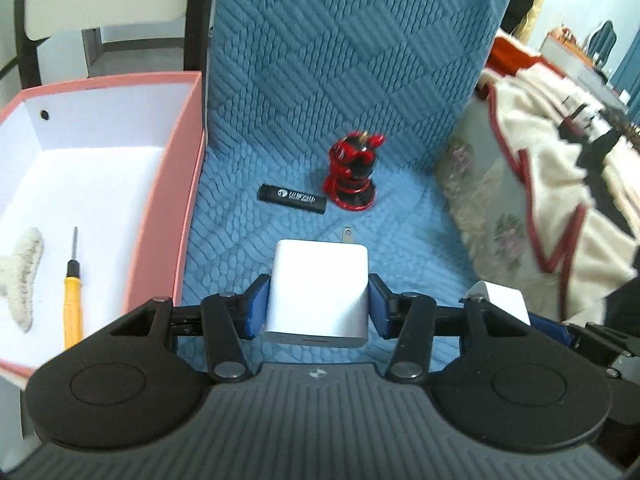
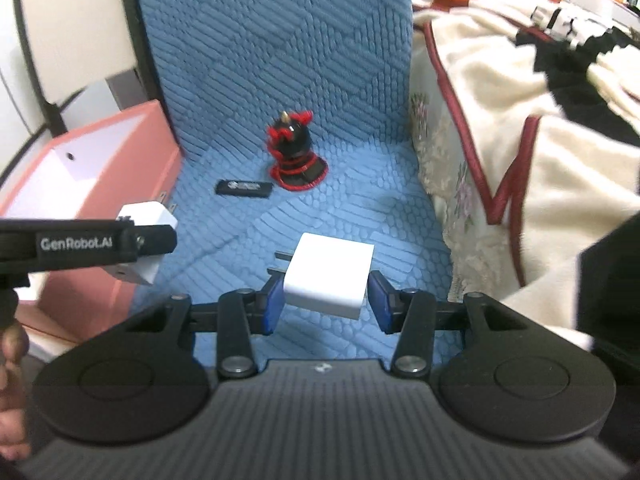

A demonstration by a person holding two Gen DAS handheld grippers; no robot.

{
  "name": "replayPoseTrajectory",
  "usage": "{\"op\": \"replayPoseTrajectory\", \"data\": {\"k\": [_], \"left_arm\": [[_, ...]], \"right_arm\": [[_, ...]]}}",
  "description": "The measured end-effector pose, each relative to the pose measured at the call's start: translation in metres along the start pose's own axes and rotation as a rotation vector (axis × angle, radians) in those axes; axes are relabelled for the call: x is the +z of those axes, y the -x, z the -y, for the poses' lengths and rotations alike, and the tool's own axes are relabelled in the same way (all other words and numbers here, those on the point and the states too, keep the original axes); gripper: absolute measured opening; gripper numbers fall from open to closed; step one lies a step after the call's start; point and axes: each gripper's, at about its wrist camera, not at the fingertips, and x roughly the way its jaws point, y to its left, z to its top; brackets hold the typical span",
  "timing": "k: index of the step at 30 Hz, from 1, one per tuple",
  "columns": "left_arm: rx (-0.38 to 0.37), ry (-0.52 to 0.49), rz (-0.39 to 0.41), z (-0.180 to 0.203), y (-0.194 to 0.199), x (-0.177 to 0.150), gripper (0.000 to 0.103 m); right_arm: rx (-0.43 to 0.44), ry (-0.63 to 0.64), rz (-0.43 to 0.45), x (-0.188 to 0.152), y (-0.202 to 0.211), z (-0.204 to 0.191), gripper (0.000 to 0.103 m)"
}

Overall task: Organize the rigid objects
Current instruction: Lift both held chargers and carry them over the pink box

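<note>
Chargers pinched: my left gripper [image 1: 316, 308] holds one charger [image 1: 318, 292] beside the pink box [image 1: 188, 184]; right gripper [image 2: 326, 300] grips another [image 2: 330, 274], farther away.

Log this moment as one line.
left gripper: shut on charger | right gripper: shut on second charger | pink box: holds screwdriver

- Two white wall chargers: one [image 1: 318, 294] just right of the pink box [image 1: 188, 184], another [image 2: 329, 274] farther right.
- One black lighter [image 1: 292, 199] right of the box.
- One red-and-black figurine [image 1: 354, 172] beyond the lighter.
- One yellow-handled screwdriver [image 1: 73, 300] inside the box.
- One cream hair claw [image 1: 20, 280] inside the box.
- One pink box.
</note>
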Motion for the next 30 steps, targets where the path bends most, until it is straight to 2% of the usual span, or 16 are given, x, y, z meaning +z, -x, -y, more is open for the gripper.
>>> {"op": "replayPoseTrajectory", "data": {"k": [9, 17, 21, 30], "left_arm": [[-0.009, 0.039, 0.039, -0.007, 0.061, -0.007, 0.056], [0.005, 0.066, 0.077, -0.027, 0.103, -0.008, 0.056], [0.014, 0.096, 0.092, -0.048, 0.122, -0.007, 0.056], [0.117, 0.186, 0.144, -0.112, 0.163, -0.005, 0.056]], "right_arm": [[0.043, 0.025, 0.036, -0.001, 0.057, -0.015, 0.048], [0.087, 0.071, 0.058, -0.001, 0.083, -0.042, 0.048], [0.135, 0.106, 0.064, 0.001, 0.089, -0.065, 0.048], [0.288, 0.231, 0.066, 0.011, 0.096, -0.136, 0.048]]}}
